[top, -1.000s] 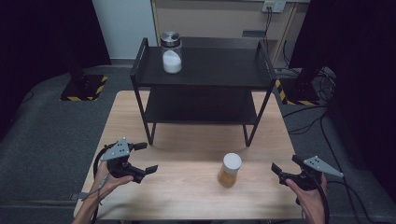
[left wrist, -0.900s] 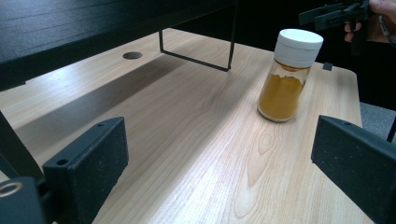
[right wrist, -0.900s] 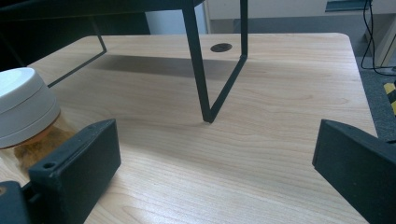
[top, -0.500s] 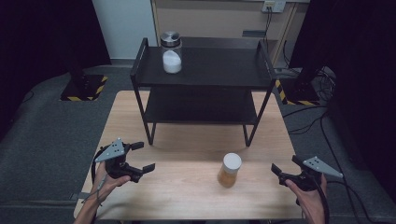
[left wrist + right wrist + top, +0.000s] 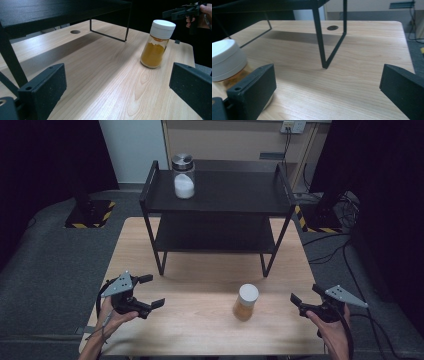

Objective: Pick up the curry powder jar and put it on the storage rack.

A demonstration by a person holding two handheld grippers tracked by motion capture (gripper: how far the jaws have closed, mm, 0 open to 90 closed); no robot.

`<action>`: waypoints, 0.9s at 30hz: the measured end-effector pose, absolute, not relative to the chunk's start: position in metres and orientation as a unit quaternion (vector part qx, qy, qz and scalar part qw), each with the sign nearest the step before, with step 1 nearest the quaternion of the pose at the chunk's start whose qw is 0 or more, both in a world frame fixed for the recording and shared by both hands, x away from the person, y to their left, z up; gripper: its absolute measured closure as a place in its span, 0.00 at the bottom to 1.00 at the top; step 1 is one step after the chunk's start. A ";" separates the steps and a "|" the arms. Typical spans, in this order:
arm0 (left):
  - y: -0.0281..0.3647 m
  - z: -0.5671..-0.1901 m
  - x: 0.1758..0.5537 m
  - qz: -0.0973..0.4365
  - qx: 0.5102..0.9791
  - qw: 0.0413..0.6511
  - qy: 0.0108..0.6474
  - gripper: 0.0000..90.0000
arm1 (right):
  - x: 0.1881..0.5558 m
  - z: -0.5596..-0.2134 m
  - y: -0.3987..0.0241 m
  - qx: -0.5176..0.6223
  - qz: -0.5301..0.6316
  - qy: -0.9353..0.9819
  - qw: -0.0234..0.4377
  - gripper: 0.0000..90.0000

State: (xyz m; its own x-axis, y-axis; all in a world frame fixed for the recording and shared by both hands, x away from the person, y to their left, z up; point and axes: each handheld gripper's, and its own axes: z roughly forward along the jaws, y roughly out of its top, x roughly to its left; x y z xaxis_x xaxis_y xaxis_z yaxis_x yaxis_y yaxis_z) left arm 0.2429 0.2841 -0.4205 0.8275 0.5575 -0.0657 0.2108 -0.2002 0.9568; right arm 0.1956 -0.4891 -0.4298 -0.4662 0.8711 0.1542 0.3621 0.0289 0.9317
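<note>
I see L gripper (image 5: 150,291) near the table's (image 5: 200,330) front-left edge, jaws just opened to full spread w/ nothing between; R gripper (image 5: 306,297) at front-right, jaws also spread wide, empty. Spice jar (image 5: 246,302), white cap, yellow powder, stands upright on the tabletop btwn the two, closer to R, touching neither. Farther back: black shelf rack (image 5: 220,195), w/ a metal-lidded jar (image 5: 183,176) of white powder on its top tier, left side.
</note>
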 end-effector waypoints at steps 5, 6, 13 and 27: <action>0.286 -0.422 0.242 0.147 0.762 0.577 0.254 0.00 | 0.199 -0.424 -0.494 0.438 0.533 0.685 0.231 0.01; 0.286 -0.422 0.243 0.146 0.764 0.575 0.253 0.00 | 0.200 -0.421 -0.495 0.434 0.536 0.688 0.228 0.01; 0.287 -0.422 0.244 0.146 0.766 0.573 0.253 0.00 | 0.204 -0.405 -0.503 0.394 0.546 0.708 0.214 0.01; 0.290 -0.424 0.244 0.144 0.763 0.574 0.259 0.00 | 0.210 -0.359 -0.529 0.335 0.532 0.754 0.191 0.02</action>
State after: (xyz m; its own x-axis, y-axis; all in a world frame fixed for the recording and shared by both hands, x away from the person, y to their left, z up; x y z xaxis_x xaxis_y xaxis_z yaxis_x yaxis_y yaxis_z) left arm 0.2438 0.2898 -0.4236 0.8240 0.5614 -0.0771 0.2301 -0.2071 0.9509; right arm 0.2104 -0.5289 -0.3594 -0.7030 0.7080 0.0676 0.3007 0.2098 0.9304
